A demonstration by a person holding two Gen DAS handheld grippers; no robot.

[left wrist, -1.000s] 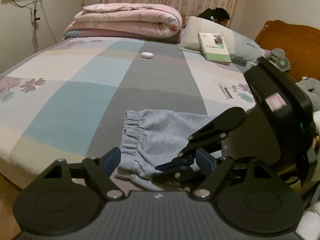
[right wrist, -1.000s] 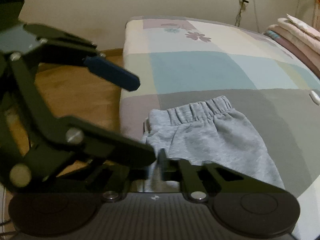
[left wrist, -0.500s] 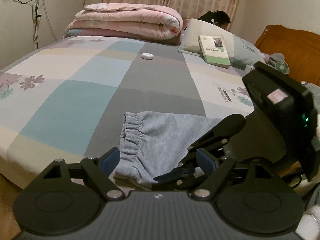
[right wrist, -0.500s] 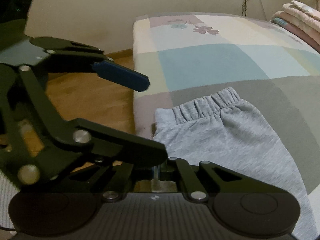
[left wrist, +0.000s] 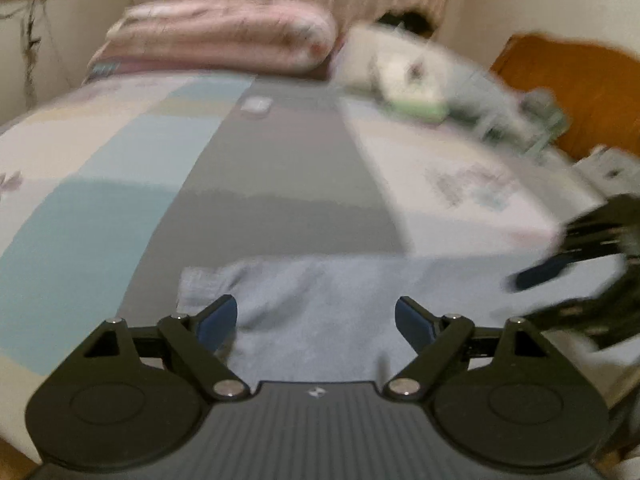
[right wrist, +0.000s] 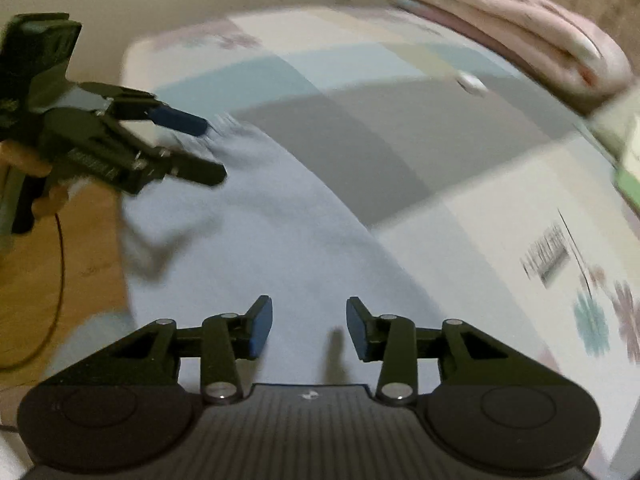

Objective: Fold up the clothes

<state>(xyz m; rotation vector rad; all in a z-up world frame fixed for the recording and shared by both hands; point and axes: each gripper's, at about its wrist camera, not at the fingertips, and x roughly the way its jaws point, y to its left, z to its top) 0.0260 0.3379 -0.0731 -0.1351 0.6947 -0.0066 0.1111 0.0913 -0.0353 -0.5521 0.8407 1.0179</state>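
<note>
Light grey sweatpants [left wrist: 328, 300] [right wrist: 256, 248] lie flat along the near edge of the patchwork bed [left wrist: 280, 184]; both views are motion-blurred. My left gripper [left wrist: 316, 322] hovers open over the waistband end, nothing between its blue pads. In the right wrist view the left gripper [right wrist: 200, 148] shows at the upper left, held by a hand, above the elastic waistband. My right gripper [right wrist: 309, 328] is over the pant-leg cloth; its jaws are opening and no cloth is pinched between them. In the left wrist view the right gripper [left wrist: 560, 276] is a dark blur at the right.
A folded pink quilt [left wrist: 224, 40] and a pillow with a book [left wrist: 412, 80] lie at the far end of the bed. A small white case [left wrist: 256, 105] sits mid-bed. The wooden headboard [left wrist: 568, 80] is at the right, wooden floor [right wrist: 80, 248] beside the bed.
My right gripper has let go of the cloth, opened and swung away to the right along the pants. My left gripper moved forward over the waistband end, still open.
</note>
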